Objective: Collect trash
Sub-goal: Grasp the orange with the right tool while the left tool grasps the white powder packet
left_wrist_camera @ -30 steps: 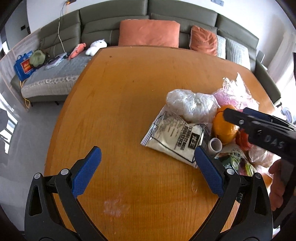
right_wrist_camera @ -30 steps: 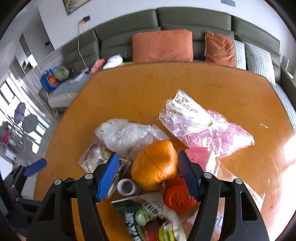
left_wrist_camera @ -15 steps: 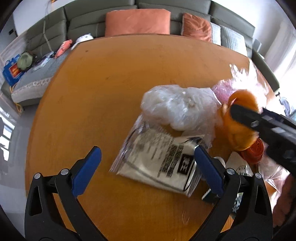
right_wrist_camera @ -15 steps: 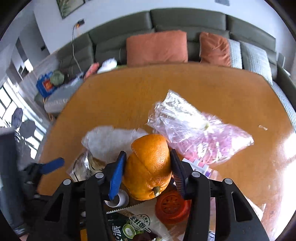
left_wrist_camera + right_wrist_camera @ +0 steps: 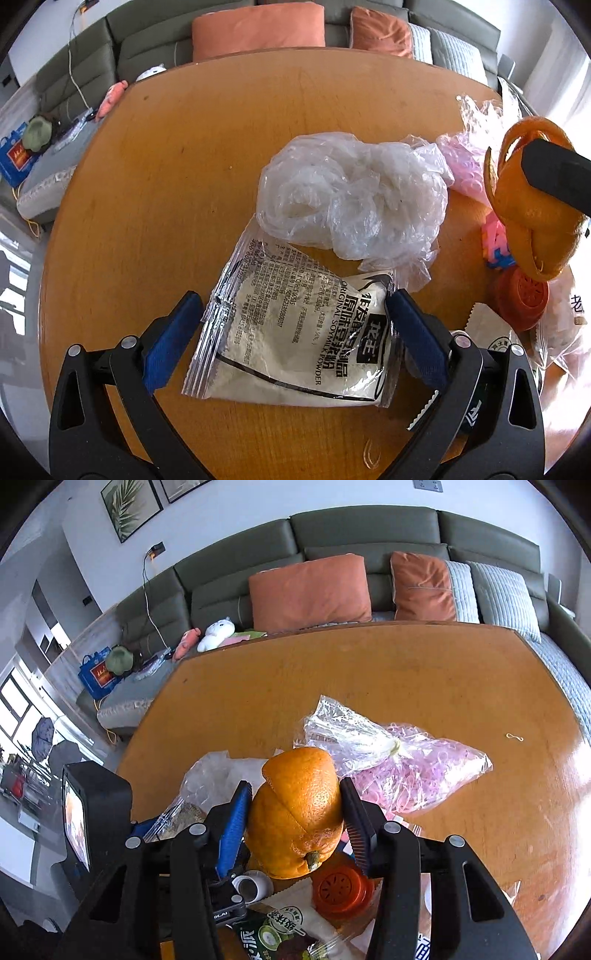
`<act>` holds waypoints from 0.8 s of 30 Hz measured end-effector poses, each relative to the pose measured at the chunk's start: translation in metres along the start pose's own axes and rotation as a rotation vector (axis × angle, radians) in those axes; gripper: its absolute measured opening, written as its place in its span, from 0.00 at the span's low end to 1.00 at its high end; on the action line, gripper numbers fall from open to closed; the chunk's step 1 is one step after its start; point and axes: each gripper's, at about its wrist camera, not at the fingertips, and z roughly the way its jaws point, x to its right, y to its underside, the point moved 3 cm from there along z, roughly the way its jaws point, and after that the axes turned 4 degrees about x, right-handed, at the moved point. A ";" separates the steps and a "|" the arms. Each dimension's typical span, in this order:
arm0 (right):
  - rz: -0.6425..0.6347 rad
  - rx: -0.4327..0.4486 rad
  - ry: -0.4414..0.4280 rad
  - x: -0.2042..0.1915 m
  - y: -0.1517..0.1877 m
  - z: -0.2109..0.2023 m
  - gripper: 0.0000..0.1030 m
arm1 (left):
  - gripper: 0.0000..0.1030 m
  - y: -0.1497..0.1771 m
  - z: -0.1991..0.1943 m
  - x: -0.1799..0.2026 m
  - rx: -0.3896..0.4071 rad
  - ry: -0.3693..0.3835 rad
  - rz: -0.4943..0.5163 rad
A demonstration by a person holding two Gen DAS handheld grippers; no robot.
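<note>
orange peel [image 5: 297,812] clamped in right gripper [image 5: 295,825], lifted above the trash pile.
left gripper [image 5: 291,332]: wide open, straddling the soy milk powder packet [image 5: 295,343] lying flat on the counter [image 5: 166,166] beside crumpled plastic bag [image 5: 351,195].

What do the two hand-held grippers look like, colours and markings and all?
Both are black plastic frames with triangular cut-outs and silver rivets. The left hand-held gripper has smooth blue pads. The right hand-held gripper has ribbed pads, one showing blue. No cables or sleeves show.
</note>
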 end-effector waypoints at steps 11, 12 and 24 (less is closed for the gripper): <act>0.007 0.022 0.025 -0.010 0.005 -0.020 0.49 | 0.46 0.012 -0.033 -0.002 0.076 0.077 -0.034; 0.003 0.025 0.025 -0.012 0.005 -0.023 0.49 | 0.41 0.013 -0.039 -0.006 0.083 0.089 -0.055; -0.027 0.050 -0.022 -0.055 0.013 -0.051 0.49 | 0.35 0.039 -0.082 -0.044 0.131 0.131 -0.118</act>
